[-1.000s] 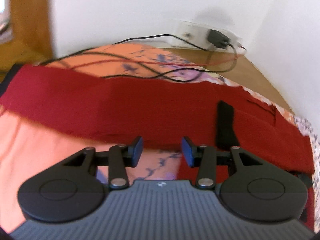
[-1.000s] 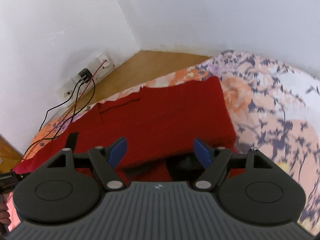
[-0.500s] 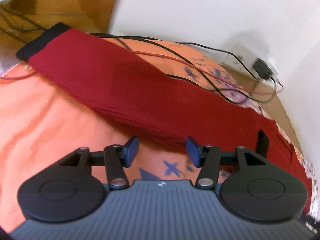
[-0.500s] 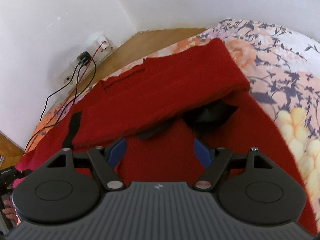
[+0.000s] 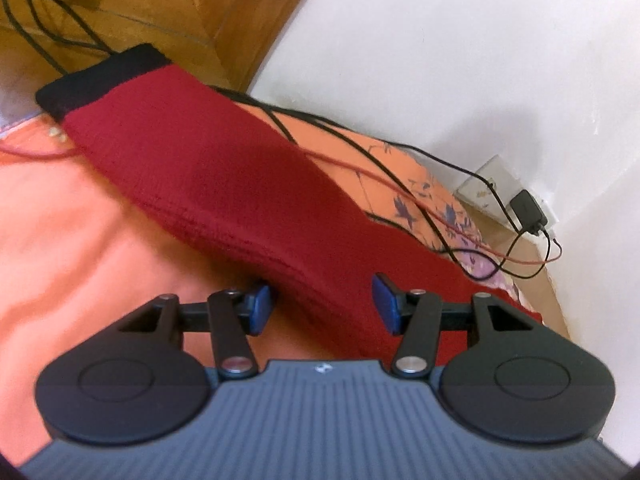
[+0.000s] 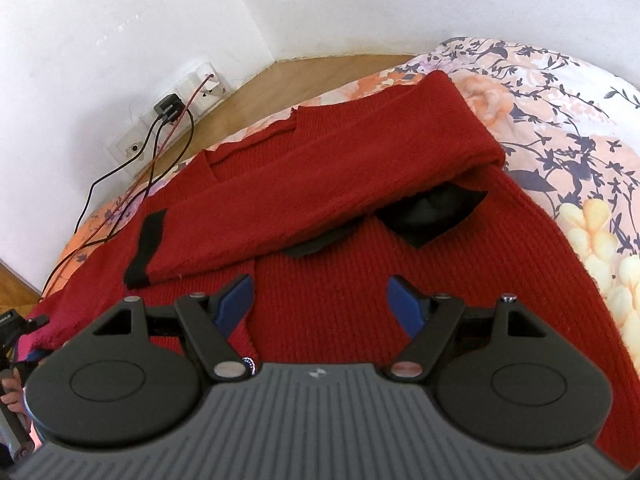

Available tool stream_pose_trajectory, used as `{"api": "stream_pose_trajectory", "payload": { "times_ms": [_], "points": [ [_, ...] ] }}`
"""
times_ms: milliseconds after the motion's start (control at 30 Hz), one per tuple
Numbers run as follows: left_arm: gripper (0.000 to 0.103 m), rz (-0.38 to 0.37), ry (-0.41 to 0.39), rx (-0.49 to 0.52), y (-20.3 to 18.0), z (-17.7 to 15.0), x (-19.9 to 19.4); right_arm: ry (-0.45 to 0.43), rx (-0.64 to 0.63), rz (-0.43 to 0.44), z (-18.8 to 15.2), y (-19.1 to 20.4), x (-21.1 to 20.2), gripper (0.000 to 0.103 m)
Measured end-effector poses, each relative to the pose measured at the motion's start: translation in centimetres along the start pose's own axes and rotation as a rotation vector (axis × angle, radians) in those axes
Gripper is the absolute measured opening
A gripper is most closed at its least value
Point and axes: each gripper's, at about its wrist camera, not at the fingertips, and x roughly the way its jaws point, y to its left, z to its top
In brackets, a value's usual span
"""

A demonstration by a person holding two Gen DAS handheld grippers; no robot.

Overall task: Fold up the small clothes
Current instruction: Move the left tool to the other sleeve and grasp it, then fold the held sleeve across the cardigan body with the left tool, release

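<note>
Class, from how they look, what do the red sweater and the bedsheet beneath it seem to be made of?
Red sweater: looks like knitted yarn, perhaps wool or acrylic, matte; ribbed rows show across its body. Bedsheet: looks like thin woven cloth, possibly cotton, matte; it carries a flat printed floral pattern and lies smooth.

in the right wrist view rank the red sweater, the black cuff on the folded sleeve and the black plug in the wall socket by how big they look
1. red sweater, fills much of the view.
2. black cuff, a narrow strip on the folded sleeve.
3. black plug, smallest; it sits farther from the camera, so its true size versus the cuff is unsure.
</note>
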Motion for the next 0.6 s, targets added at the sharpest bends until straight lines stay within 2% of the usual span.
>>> {"api": "stream_pose_trajectory", "payload": {
  "times_ms": [133,167,200,267,400,600],
  "points": [
    [0.054,0.008,-0.029,0.031,-0.3,0.0,0.5,-0.005,-0.005,-0.005,-0.2,0.2,-0.1,0.080],
    [0.049,0.018,-0.038,0.037,-0.5,-0.2,0.5,-0.007,-0.005,-0.007,-0.2,0.2,-0.2,0.080],
    [0.039,0.043,-0.045,0.046,-0.6,-0.3,0.5,-0.009,-0.004,-0.010,-0.2,0.2,-0.2,0.080],
    [0.029,0.074,-0.054,0.070,-1.1,-0.4,0.6,-0.013,-0.004,-0.014,-0.2,0.1,-0.3,0.080],
    [0.017,0.038,-0.065,0.079,-1.2,-0.4,0.2,-0.013,-0.003,-0.013,-0.3,0.1,-0.4,0.080],
    [0.015,-0.039,-0.131,0.125,-2.9,-0.2,-1.9,-0.007,-0.013,-0.001,0.1,-0.1,-0.5,0.080]
  ]
}}
